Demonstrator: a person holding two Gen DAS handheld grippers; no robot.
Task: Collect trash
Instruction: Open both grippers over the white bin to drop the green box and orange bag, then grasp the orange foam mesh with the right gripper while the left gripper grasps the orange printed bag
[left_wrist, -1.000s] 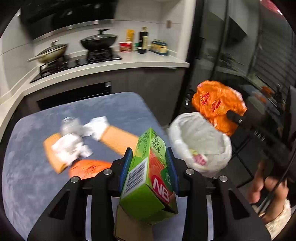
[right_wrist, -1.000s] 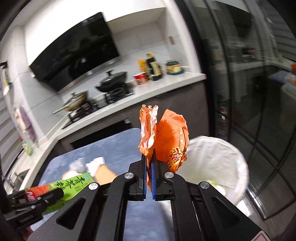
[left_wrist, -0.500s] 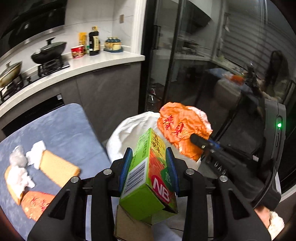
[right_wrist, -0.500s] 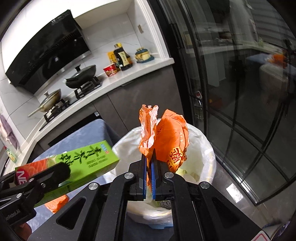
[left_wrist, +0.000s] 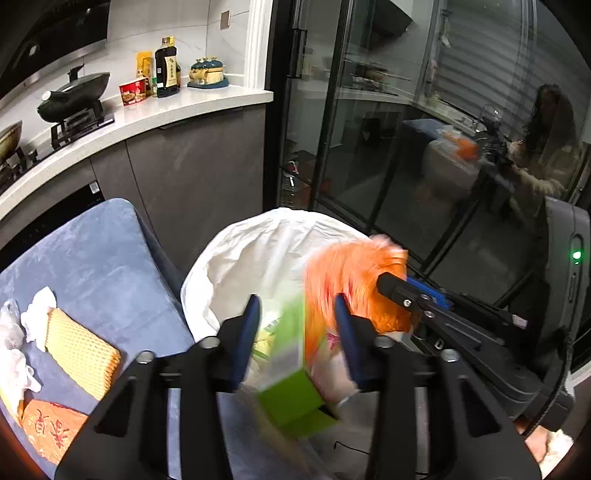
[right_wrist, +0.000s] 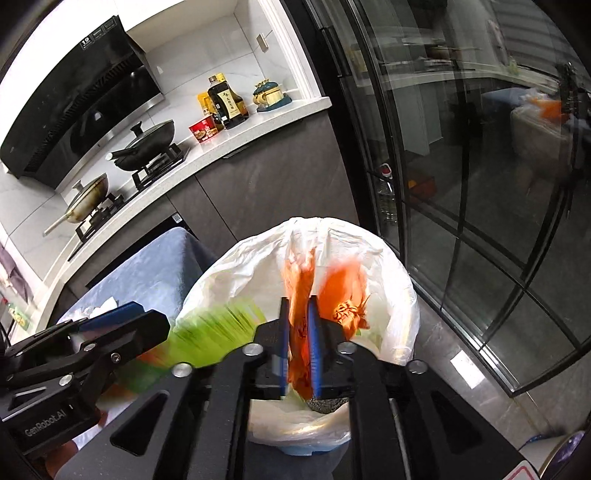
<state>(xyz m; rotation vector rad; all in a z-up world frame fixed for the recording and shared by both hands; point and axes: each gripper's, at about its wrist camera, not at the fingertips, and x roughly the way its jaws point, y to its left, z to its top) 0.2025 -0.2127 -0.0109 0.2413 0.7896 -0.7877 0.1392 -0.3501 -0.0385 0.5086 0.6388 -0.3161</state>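
Both grippers are over the white-lined trash bin (left_wrist: 258, 251) (right_wrist: 391, 273). My left gripper (left_wrist: 295, 332) is open; the green carton (left_wrist: 288, 369) is blurred between its fingers, loose and dropping into the bin. It also shows as a green blur in the right wrist view (right_wrist: 218, 328). My right gripper (right_wrist: 298, 339) is slightly parted; the orange wrapper (right_wrist: 306, 295) is blurred and slipping between its pads over the bin. The wrapper also shows in the left wrist view (left_wrist: 351, 280).
The blue-covered table (left_wrist: 92, 251) at left holds a yellow foam sleeve (left_wrist: 79, 354), an orange packet (left_wrist: 51, 428) and crumpled white tissues (left_wrist: 37, 314). The kitchen counter (left_wrist: 166, 110) is behind, glass doors (left_wrist: 406, 147) to the right.
Both grippers moved from the table to above the bin. The left gripper opened and the green carton is falling. The right gripper loosened and the orange wrapper is sliding down.
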